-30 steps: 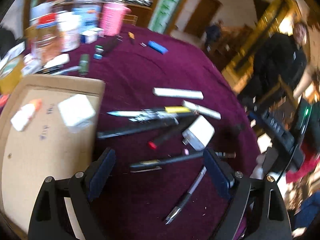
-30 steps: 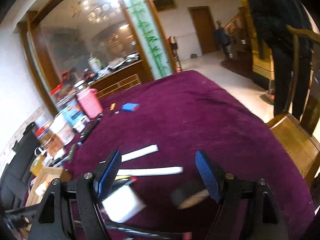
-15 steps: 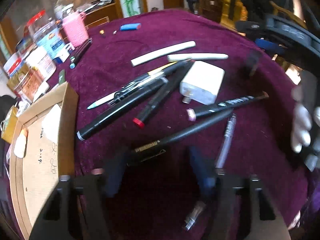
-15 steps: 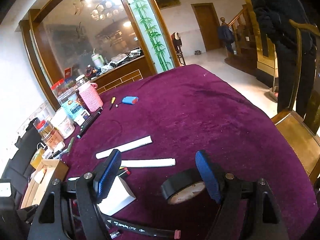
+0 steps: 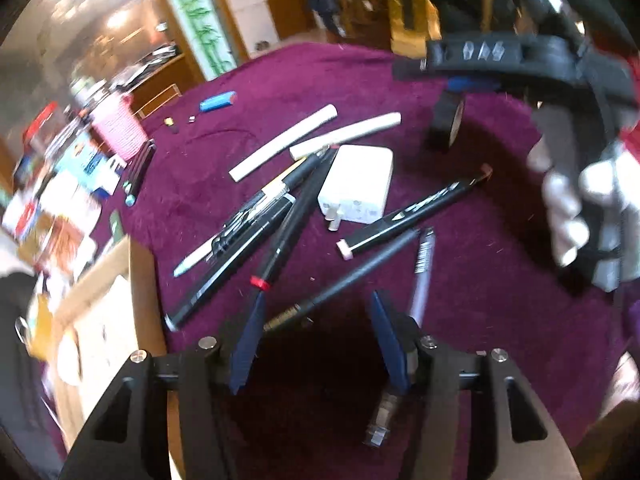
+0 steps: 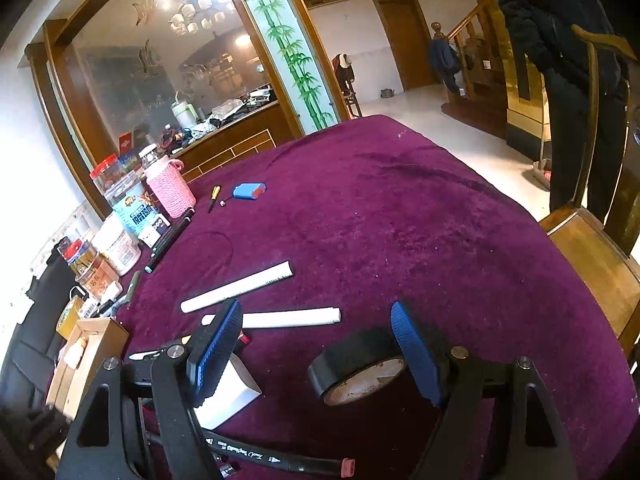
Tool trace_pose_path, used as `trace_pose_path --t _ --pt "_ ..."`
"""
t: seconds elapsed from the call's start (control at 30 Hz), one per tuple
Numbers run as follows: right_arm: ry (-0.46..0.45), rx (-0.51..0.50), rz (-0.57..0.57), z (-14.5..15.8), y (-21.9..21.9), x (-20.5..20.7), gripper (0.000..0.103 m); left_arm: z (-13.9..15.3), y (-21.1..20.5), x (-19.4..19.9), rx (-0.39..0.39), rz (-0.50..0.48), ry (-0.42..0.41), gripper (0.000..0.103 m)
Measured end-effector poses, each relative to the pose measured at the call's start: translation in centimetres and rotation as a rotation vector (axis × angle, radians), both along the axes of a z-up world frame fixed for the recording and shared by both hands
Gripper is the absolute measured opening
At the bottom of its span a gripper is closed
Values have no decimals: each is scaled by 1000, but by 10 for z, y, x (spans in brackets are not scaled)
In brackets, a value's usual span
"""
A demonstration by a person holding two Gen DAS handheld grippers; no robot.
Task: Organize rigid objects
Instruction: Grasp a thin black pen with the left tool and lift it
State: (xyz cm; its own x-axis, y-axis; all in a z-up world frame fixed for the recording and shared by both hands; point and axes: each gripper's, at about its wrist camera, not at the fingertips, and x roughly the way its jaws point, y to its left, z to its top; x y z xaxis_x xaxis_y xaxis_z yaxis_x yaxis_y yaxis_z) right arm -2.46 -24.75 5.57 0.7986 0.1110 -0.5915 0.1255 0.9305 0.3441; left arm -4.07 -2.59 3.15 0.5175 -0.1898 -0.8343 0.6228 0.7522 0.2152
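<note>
Left wrist view: motion blur, worst toward 9 o'clock, jars (image 5: 60, 184) smeared; hand (image 5: 576, 208) at 3 o'clock overexposed, soft. Dark shadow on purple cloth (image 5: 400, 80) at 6 o'clock. Right wrist view: sharp, bright daylight, ceiling lamps (image 6: 196, 16) glare in glass partition (image 6: 160, 72) at 11 o'clock. Both: strong fisheye bending, black corners.
</note>
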Motion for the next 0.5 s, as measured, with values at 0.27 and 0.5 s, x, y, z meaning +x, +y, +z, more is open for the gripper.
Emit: trace_pose_path --t 0.27,0.5 --pt "21 31 14 -4 0 3 81 -17 0 11 -20 13 107 26" --pt "29 60 17 -6 -3 2 81 -17 8 -21 -116 41 155 18"
